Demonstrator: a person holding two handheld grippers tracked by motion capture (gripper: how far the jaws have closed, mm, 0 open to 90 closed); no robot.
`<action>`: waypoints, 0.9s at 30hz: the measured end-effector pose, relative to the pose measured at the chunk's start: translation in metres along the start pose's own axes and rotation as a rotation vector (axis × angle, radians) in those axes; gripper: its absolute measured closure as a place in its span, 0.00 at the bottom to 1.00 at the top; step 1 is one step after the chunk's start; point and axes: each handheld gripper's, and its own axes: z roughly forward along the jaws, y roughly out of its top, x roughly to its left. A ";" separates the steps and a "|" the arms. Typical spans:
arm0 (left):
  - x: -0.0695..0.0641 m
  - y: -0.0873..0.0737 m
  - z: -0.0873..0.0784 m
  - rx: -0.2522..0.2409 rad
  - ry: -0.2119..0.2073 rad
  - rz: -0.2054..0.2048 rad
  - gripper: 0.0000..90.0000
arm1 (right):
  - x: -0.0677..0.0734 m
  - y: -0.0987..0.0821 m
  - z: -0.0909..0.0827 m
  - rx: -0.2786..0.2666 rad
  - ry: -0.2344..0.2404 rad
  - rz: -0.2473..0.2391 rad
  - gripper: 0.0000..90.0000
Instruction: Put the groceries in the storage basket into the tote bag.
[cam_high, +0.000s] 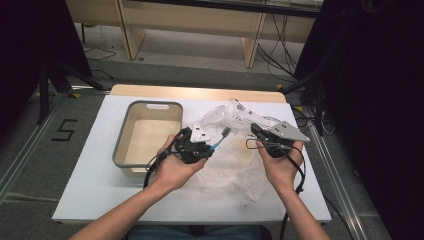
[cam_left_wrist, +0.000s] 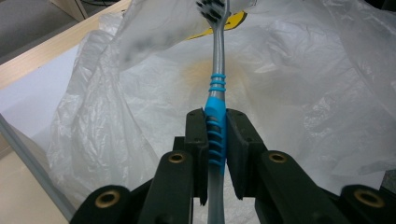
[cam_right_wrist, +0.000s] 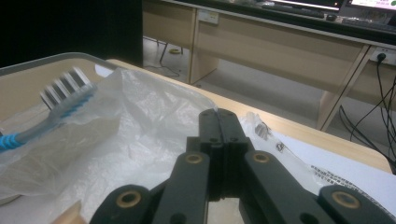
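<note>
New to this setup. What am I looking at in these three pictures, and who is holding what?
No robot arm here: a person holds a hand-held clamp in each hand. The high view looks down on the table; the other two pictures come from cameras riding on each tool, looking along its black jaws. On the table lie a grey tub and a crumpled clear plastic bag. The left tool is clamped on a blue and grey toothbrush, bristles pointing away. The right tool is shut, at the bag's edge; whether it pinches the plastic is unclear.
</note>
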 end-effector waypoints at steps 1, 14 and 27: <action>0.000 0.000 0.001 0.002 -0.001 0.004 0.88 | 0.000 0.000 0.000 -0.001 0.000 0.000 1.00; -0.001 0.001 0.012 0.031 0.003 0.009 0.88 | 0.000 0.000 0.000 0.000 0.000 -0.002 1.00; -0.004 0.003 0.024 0.056 0.002 0.017 0.88 | 0.000 0.000 0.000 -0.001 0.001 -0.002 1.00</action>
